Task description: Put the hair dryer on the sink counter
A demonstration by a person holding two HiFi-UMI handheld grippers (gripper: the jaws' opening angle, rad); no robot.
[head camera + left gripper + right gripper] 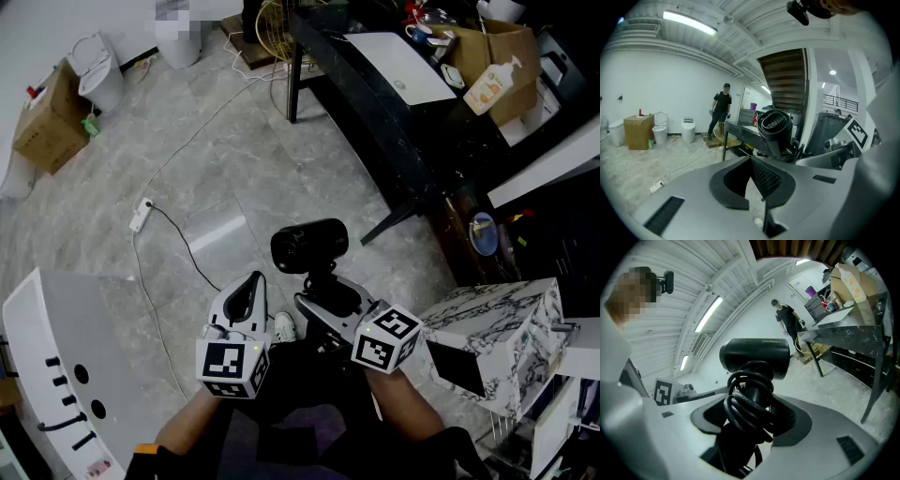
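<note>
A black hair dryer with its cord coiled round the handle stands upright in my right gripper, which is shut on the handle. In the right gripper view the barrel lies crosswise above the jaws, and the cord loops fill the gap between them. My left gripper hangs just left of it, shut with nothing between its jaws. From the left gripper view the dryer's nozzle shows close at the right. Both grippers are held above the floor, in front of the person's body.
A marble-patterned cabinet stands at the lower right. Farther back, a long black table carries a white panel and a cardboard box with a soap bottle. A power strip and cable lie on the floor. A person stands at the back.
</note>
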